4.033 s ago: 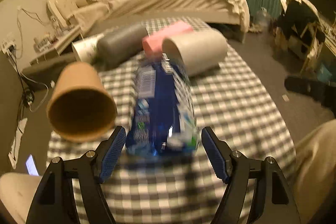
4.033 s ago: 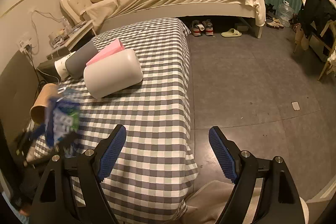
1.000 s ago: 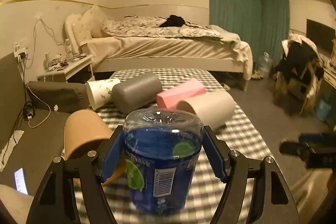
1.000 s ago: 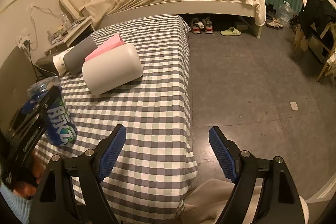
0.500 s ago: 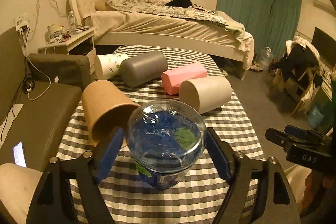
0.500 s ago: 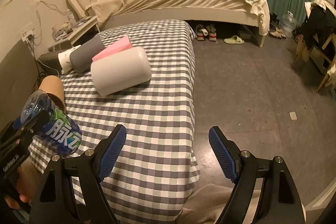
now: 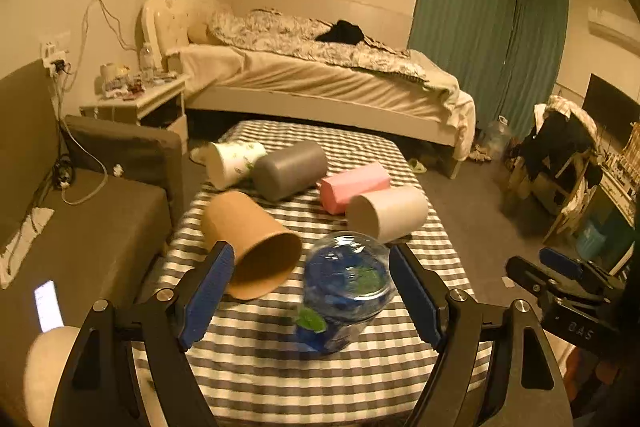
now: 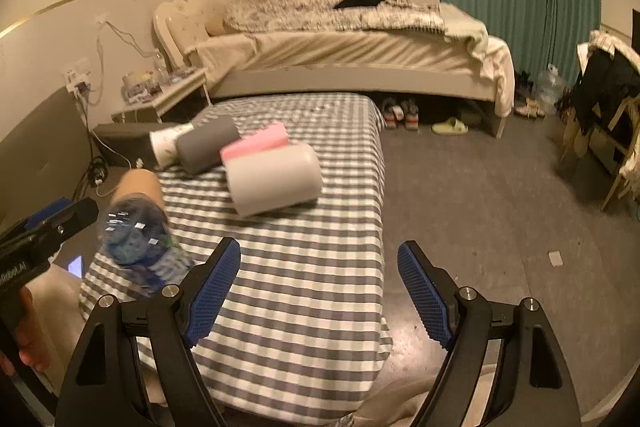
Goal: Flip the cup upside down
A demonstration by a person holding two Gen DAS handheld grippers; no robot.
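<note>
A checked table carries several cups lying on their sides. The left gripper is spread wide, gripping nothing; its blue pads flank a brown paper cup on its side and the blue clear cup, which stands base-up near the front edge. The right gripper hangs equally wide and empty, over the table's right edge.

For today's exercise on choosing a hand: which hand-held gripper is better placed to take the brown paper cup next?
Left. The left hand-held gripper is open just before the brown paper cup lying on its side. The right hand-held gripper, also open, hangs over the checked tablecloth's far edge, away from it.
</note>
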